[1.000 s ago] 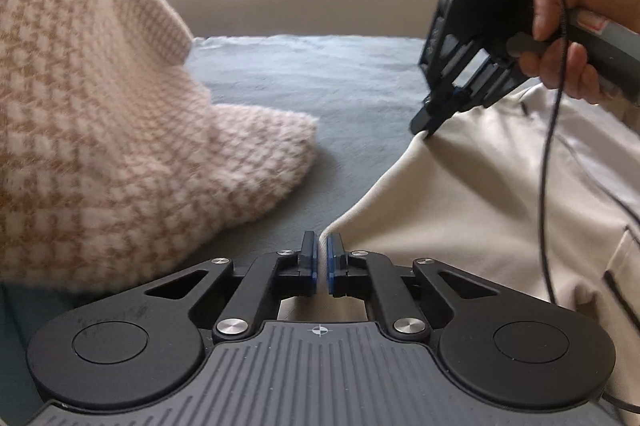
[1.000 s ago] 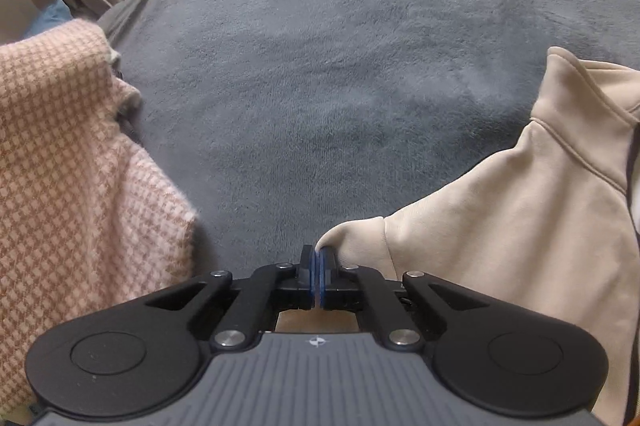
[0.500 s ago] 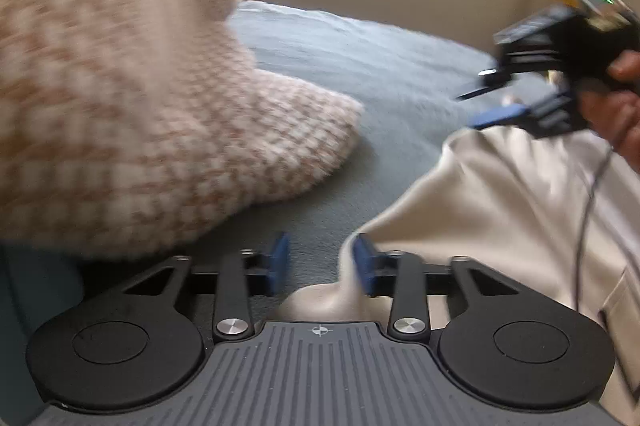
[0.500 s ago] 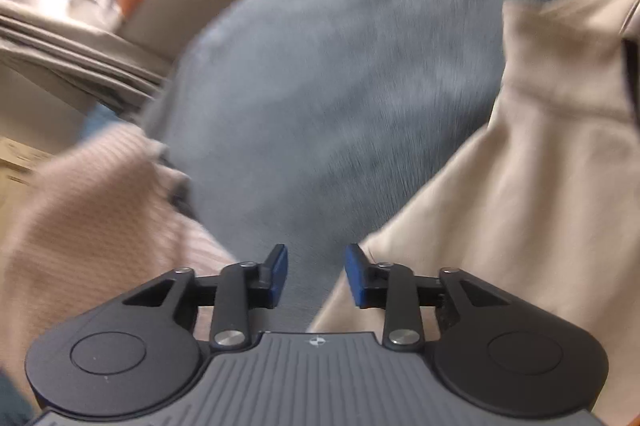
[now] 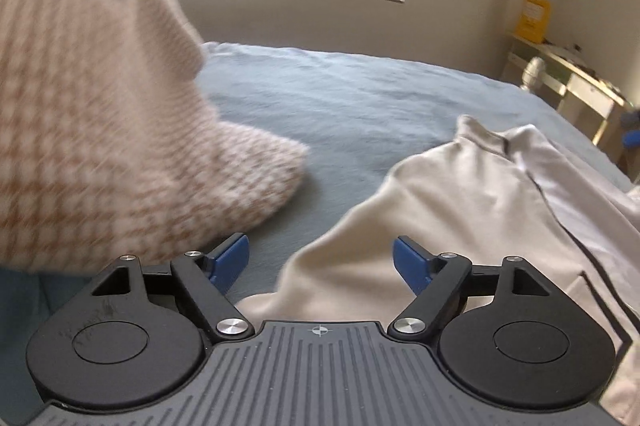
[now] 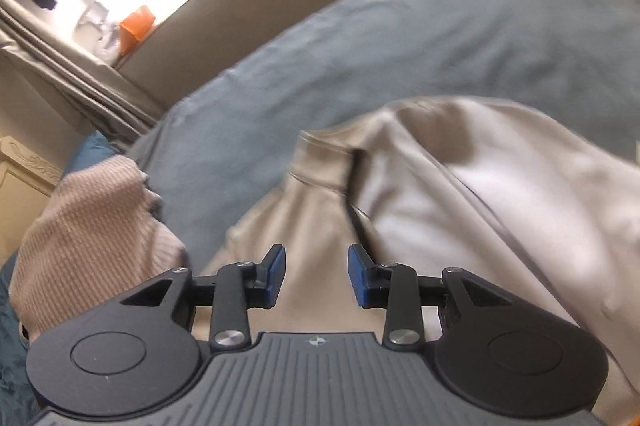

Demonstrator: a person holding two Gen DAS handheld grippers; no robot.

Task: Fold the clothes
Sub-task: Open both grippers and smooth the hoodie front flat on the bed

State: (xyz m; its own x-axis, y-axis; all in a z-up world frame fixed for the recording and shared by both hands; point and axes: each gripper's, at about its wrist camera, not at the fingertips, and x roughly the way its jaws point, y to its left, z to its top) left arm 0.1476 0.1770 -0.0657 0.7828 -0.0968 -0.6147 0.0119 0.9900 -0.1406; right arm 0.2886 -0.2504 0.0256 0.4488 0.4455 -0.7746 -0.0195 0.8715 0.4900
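Both tongs, clamped on the edge of the beige zip-front jacket [image 5: 472, 210] a second ago, now stand released and hold nothing. Left tongs [image 5: 321, 262]: blue pads spread wide, jacket hem lying loose between and beneath them. Right tongs [image 6: 316, 276]: likewise parted, hovering over the jacket's chest just below the collar and dark zipper. The right unit, seen in the left view a second ago, is out of that view now.

Jacket lies on the grey-blue bed cover [image 5: 360, 98], left edge drawn inward, collar pointing toward the window. Probable reason for the release: the carried edge has been laid down and the fabric is left to settle. Fold count cannot be judged from these views.

Pink-and-white houndstooth knit garment [image 5: 100, 146] sits heaped at the left, apart from the jacket.
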